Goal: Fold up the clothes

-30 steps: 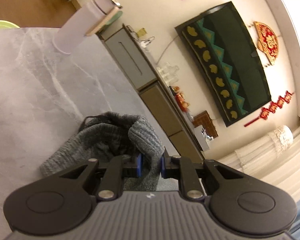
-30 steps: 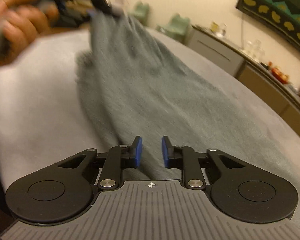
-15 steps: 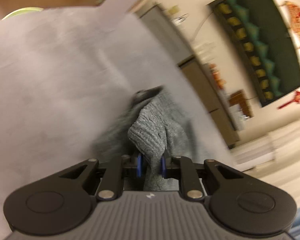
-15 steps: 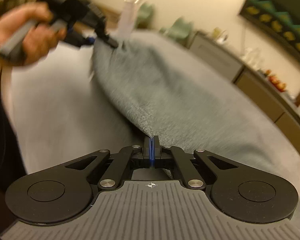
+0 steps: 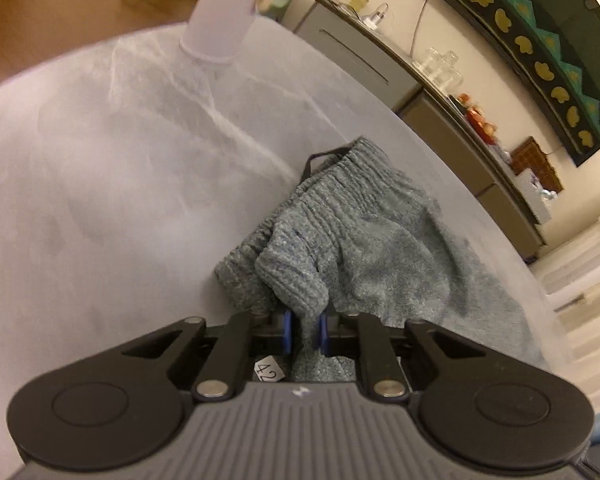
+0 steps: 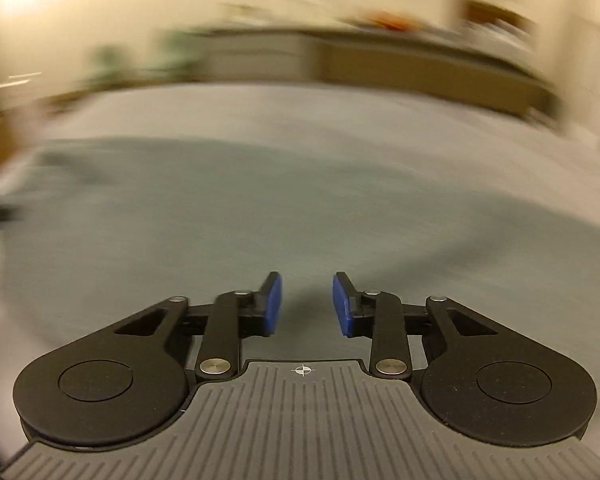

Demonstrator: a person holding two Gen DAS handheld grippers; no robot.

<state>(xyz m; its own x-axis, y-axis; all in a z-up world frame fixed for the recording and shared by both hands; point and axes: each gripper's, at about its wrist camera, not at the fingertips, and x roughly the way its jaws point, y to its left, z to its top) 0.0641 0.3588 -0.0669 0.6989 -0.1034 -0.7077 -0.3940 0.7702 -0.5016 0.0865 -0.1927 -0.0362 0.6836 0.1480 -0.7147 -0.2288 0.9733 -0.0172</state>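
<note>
The left tongs (image 5: 304, 330) pinch a thick fold of the grey knitted garment (image 5: 364, 240) between their blue pads (image 5: 286, 330); the jaws are closing on it, and cloth fills the whole gap between them. The pinched part is the ribbed, gathered band of the garment, which bunches up in a hump just ahead of the tongs. A thin dark loop (image 5: 320, 158) sticks out from the top of that band. From there the rest of the garment spreads flat toward the right edge of the desk (image 5: 100, 168), which is a pale grey marbled surface. A small white tag with printed digits (image 5: 269, 370) shows just under the left pad. At the far edge of the desk stands a frosted white bottle (image 5: 224, 12), well apart from the garment.

The right tongs (image 6: 307, 304) are spread, the jaws opening, and nothing is between their pads (image 6: 271, 304). They hang over a wide, flat stretch of the same garment (image 6: 300, 208), which lies across the desk (image 6: 340, 108) and reaches nearly to its left and right sides in this view. The right wrist picture is heavily smeared by motion, so the weave of the cloth and the far side of the room cannot be made out. A low cabinet (image 5: 380, 76) runs along the wall beyond the desk.
</note>
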